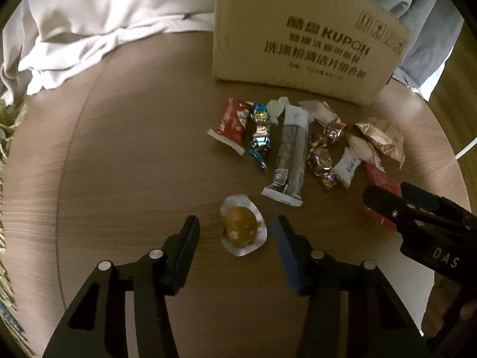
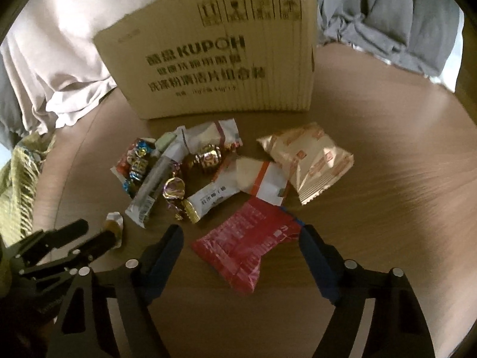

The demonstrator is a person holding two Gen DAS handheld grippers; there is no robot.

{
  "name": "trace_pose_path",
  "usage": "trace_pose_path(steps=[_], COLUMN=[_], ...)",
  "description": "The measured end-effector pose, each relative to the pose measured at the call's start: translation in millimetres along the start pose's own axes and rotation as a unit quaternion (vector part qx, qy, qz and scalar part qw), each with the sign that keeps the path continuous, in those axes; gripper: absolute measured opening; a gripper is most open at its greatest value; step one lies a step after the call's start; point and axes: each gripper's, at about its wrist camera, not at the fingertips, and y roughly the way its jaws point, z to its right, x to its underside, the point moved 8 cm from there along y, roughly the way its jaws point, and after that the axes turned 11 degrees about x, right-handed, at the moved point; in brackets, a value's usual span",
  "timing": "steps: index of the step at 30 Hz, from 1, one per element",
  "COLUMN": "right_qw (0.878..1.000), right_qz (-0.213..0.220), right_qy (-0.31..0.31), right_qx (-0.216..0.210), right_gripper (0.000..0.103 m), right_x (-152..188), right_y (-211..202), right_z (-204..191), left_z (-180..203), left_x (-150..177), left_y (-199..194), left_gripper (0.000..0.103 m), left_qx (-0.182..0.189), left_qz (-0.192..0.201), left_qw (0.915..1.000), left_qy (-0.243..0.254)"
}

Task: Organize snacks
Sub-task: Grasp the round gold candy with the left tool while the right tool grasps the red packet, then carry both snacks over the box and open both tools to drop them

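Red packet (image 2: 249,249) between spread right tongs (image 2: 241,238), table edge (image 2: 447,137) well apart

The bench (image 1: 134,155) is a round surface with a brown wood-grain finish and a curved seam line running across it. Pale cream fabric (image 1: 98,15) lies bunched along its far left edge, grey fabric (image 2: 396,15) along its far right, and a yellow-green fringed textile (image 2: 21,173), possibly a throw, at the left. Lighting is dim and uneven, with brighter patches on the right.

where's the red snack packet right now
The red snack packet lies flat on the wooden table between the open right gripper fingers, nearest the camera, below the white-and-orange packet.
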Motion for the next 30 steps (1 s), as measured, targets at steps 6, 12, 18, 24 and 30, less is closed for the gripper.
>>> trace_pose_path(steps=[6,12,18,24,30], right_qw=[0.999,1.0,1.0,0.999,0.999], right_qz=[-0.03,-0.025,-0.019,0.006,0.037], right_qy=[0.011,-0.011,-0.02,-0.029,-0.035], right_qx=[-0.009,0.009,0.011,0.014,0.013], right_gripper=[0.07,0.051,0.041,0.041,0.041], right_x=[1.3,1.6,2.7,0.8,-0.1], right_y=[14.0,11.5,8.3,-8.1,-31.6], right_z=[-0.5,-1.8,-0.1,-1.6,-2.3], left_z=[-0.2,-2.0,1.1,11.6,25.5], left_x=[-3.1,-4.3,-3.3,-7.4,-16.9], left_y=[8.5,7.8,3.6,-14.6,-41.4], left_gripper=[0.045,0.027,0.026,0.026,0.026], left_qx=[0.003,0.003,0.002,-0.005,-0.016], left_qz=[-0.005,0.0,0.007,0.033,0.077], left_qw=[0.9999,0.9999,1.0,0.9992,0.9953], left_qy=[-0.009,-0.01,-0.004,0.021,0.056])
